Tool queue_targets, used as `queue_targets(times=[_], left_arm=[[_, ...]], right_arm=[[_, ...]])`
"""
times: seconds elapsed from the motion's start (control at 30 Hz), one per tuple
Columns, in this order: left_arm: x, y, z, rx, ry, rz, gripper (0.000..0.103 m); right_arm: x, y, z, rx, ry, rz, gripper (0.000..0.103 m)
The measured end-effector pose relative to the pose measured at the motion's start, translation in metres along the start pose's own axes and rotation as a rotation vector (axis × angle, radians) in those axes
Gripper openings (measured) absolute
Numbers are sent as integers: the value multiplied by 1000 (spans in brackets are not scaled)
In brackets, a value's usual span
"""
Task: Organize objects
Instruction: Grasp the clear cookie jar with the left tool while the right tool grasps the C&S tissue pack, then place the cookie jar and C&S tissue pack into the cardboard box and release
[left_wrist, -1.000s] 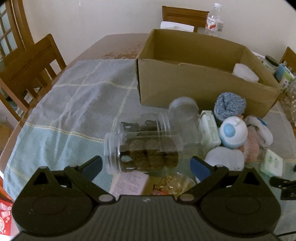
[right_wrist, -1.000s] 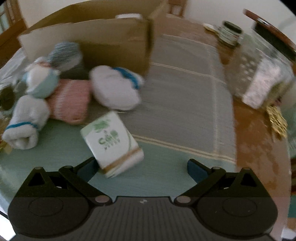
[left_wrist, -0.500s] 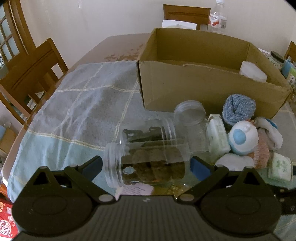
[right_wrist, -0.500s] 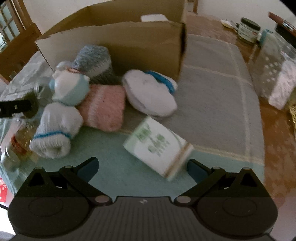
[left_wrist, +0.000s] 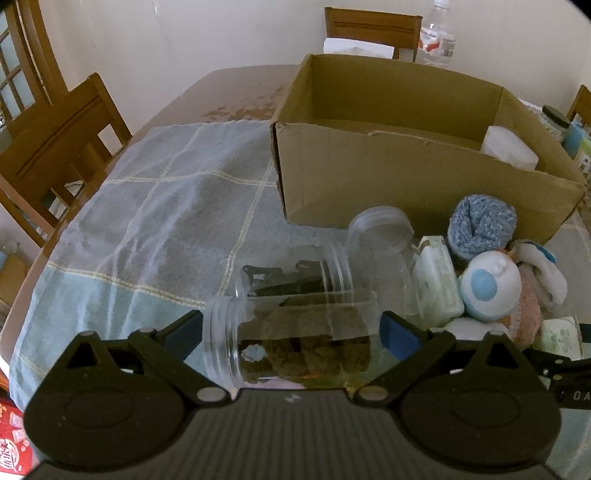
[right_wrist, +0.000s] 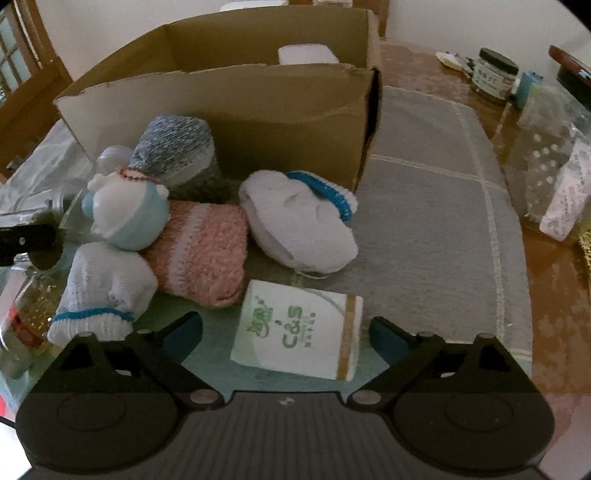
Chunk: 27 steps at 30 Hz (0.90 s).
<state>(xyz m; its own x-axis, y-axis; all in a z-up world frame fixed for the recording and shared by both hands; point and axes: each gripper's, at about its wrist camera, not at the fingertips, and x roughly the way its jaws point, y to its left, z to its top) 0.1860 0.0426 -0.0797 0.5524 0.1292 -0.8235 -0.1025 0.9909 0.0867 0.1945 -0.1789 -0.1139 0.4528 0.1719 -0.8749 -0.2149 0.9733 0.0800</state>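
Left wrist view shows the left gripper (left_wrist: 291, 334) spread wide around a clear jar (left_wrist: 291, 339) lying on its side, long axis running straight across the gap, mouth toward the left finger. Neither pad visibly touches it. Right gripper (right_wrist: 286, 332), jaws likewise apart, brackets a tissue pack (right_wrist: 299, 334) on the cloth, before the cardboard box (right_wrist: 236, 110).

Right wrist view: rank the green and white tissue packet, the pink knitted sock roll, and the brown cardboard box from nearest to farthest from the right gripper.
1. Green and white tissue packet: between the open fingers of the right gripper.
2. Pink knitted sock roll: just beyond, to the left.
3. Brown cardboard box: farthest, behind the socks.
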Motion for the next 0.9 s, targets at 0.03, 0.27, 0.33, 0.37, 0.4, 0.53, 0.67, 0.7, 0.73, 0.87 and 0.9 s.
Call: queue_targets(times=[0.03, 0.27, 0.33, 0.37, 0.4, 0.53, 0.67, 0.7, 0.73, 0.87, 0.9], left_arm=[[0, -1, 0, 4, 1, -2, 98], [1, 0, 3, 20, 9, -13, 94], [1, 1, 3, 27, 12, -18, 93], [1, 2, 4, 32, 13, -23, 93], [1, 3, 4, 36, 15, -28, 93], [-3, 7, 9, 61, 21, -56, 93], [-12, 9, 16, 121, 24, -88, 93], [-16, 10, 18, 138, 26, -101, 93], [-18, 11, 20, 151, 29, -112, 93], [-31, 14, 32, 204, 41, -168, 93], [-35, 15, 36, 214, 40, -182, 93]], right_arm=[[-1, -6, 1, -2, 1, -11, 93], [-4, -7, 5, -20, 15, -59, 74], [-7, -6, 3, -21, 18, -57, 72], [-8, -7, 3, -22, 21, -52, 71], [-9, -8, 3, -24, 23, -48, 71], [-15, -13, 3, -37, 27, -27, 71], [-23, -14, -2, -73, 22, 10, 71], [-27, -14, 1, -87, 21, 16, 71], [-30, -13, 6, -103, 20, 24, 71], [-55, -9, 14, -154, 10, 67, 71], [-62, -7, 18, -169, 4, 76, 71]])
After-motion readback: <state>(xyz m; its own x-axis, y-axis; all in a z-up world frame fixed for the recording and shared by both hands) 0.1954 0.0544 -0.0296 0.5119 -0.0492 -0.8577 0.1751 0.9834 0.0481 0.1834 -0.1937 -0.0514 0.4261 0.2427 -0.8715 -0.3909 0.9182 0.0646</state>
